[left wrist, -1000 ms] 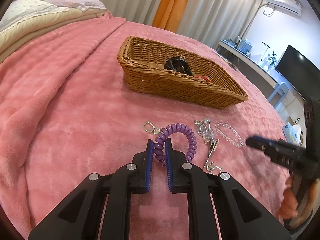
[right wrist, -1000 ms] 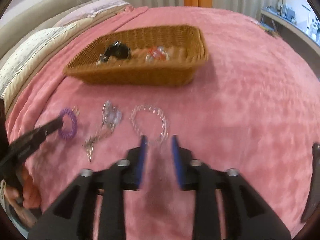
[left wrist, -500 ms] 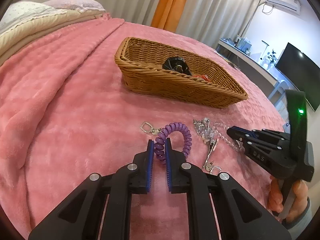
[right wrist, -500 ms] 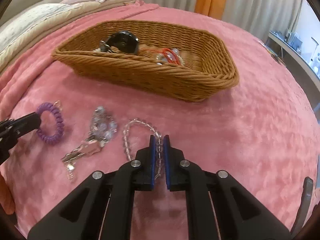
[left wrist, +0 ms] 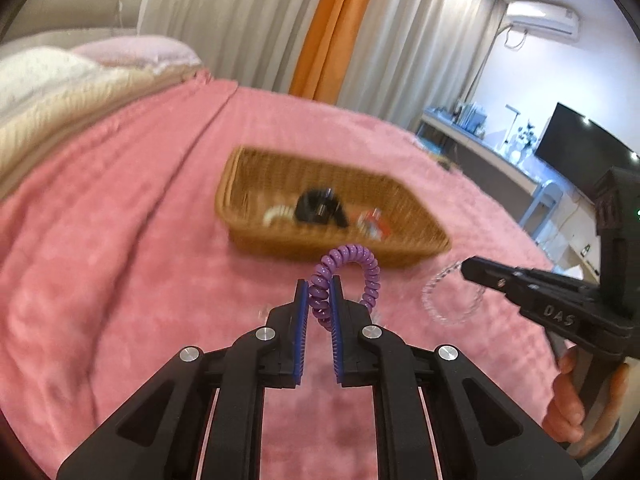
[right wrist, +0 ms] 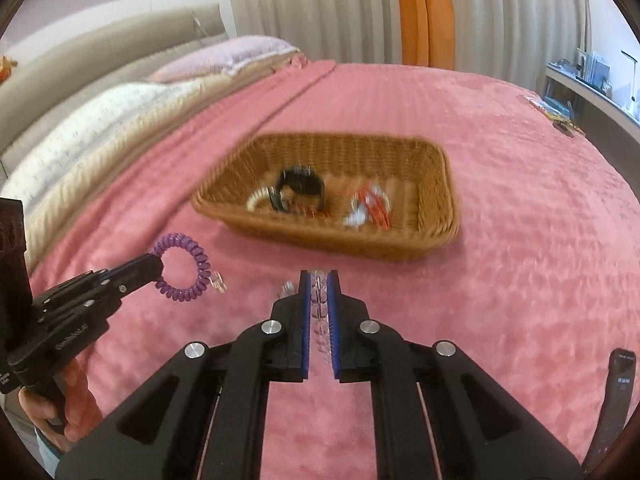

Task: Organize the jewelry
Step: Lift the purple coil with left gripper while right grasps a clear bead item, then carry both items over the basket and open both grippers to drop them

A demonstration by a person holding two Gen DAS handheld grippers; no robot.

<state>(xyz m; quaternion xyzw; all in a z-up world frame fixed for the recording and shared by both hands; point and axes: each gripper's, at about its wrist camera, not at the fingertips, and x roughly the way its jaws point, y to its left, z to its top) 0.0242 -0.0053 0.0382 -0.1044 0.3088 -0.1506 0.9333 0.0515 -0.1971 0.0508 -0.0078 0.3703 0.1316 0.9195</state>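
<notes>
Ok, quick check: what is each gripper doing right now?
Left gripper: closed on the purple coil bracelet.
Right gripper: closed on the clear bead bracelet.

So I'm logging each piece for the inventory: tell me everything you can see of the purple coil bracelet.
The purple coil bracelet is a springy spiral cord, plastic by its look, closed into a loop, with a small metal clasp hanging off it. The left gripper pinches one side of the loop between its blue pads, holding it raised above the pink blanket, short of the wicker basket. Nothing else touches it.
</notes>
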